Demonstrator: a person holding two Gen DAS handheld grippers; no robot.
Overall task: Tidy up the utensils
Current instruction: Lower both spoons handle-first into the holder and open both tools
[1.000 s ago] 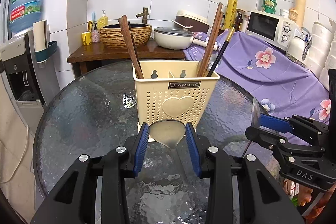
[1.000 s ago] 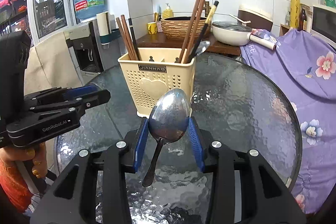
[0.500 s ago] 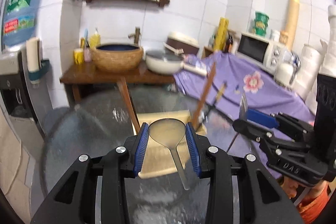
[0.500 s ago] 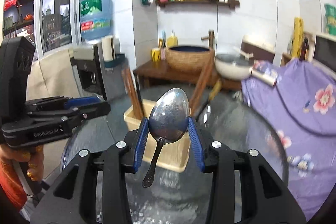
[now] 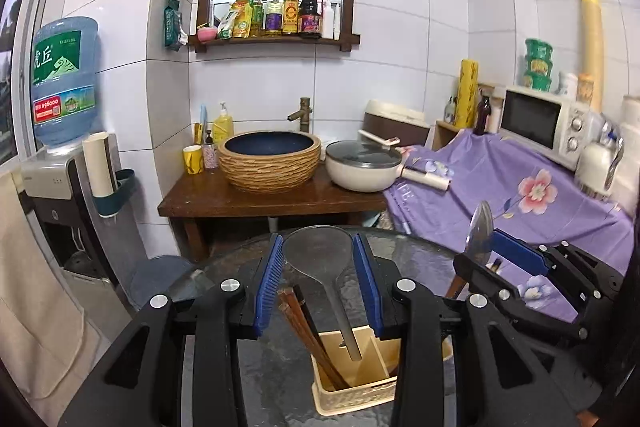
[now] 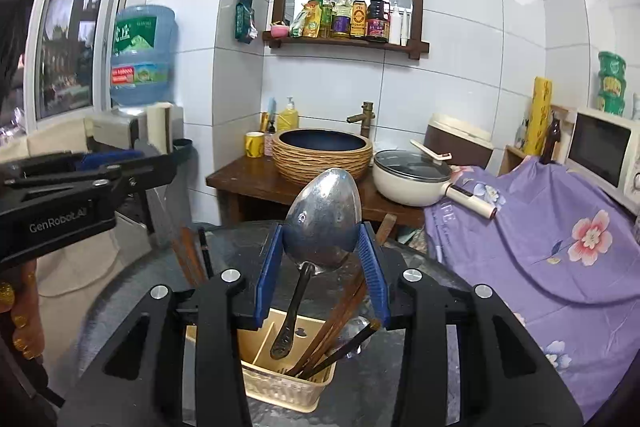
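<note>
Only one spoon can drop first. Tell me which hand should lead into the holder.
Probably right. Its spoon hangs handle-down with the tip already over an open compartment of the holder. The left spoon also hangs over the holder, close beside the chopsticks.

The utensil holder is pale yellow, and the chopsticks in it are brown. Above it, 1 spoon is shiny silver and the other spoon is see-through grey. Both sit between blue pads on black grippers. Behind the holder, the cloth is purple with pink flowers. The basin is tan with wavy lines and dark blue inside. The wall tiles are white.
</note>
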